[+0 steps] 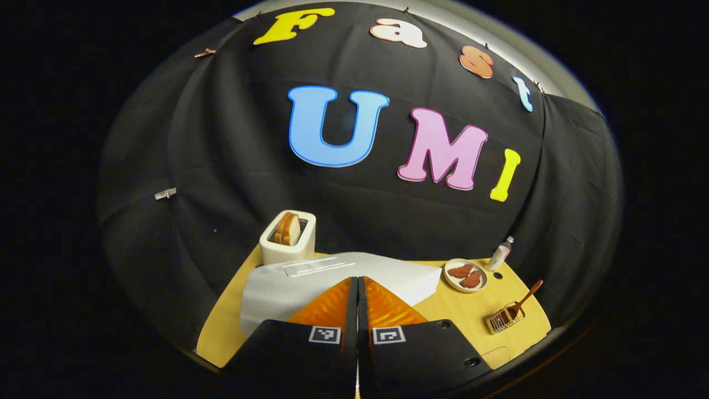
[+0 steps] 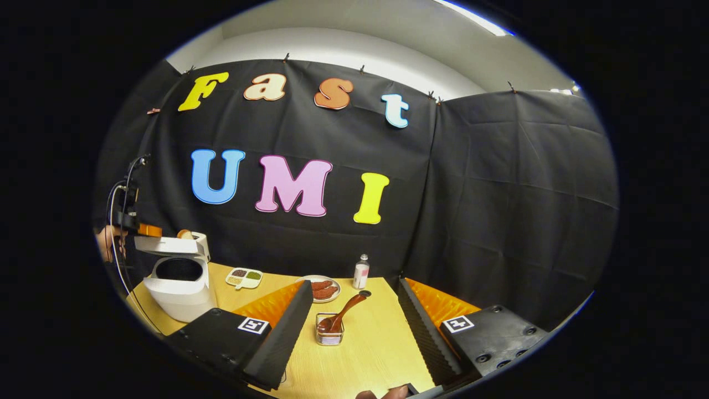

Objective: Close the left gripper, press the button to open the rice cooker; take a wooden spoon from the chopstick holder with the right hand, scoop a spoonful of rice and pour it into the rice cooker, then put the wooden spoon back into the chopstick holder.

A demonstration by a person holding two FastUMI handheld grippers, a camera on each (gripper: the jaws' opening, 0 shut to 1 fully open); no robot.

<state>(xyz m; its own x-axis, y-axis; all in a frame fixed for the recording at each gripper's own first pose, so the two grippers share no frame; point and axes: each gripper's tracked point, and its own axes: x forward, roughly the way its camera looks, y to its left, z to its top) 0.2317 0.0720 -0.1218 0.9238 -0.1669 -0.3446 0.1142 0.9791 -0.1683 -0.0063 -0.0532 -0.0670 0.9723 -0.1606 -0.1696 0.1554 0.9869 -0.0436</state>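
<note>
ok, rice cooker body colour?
White rice cooker, lid up; clearest in the right gripper view.

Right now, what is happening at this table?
A person works with two grippers. The left gripper is shut and sits over the raised lid of the rice cooker, which is already open. The right gripper is open and points at the spoon, which stands in the holder, untouched. No rice has been scooped yet.
</note>
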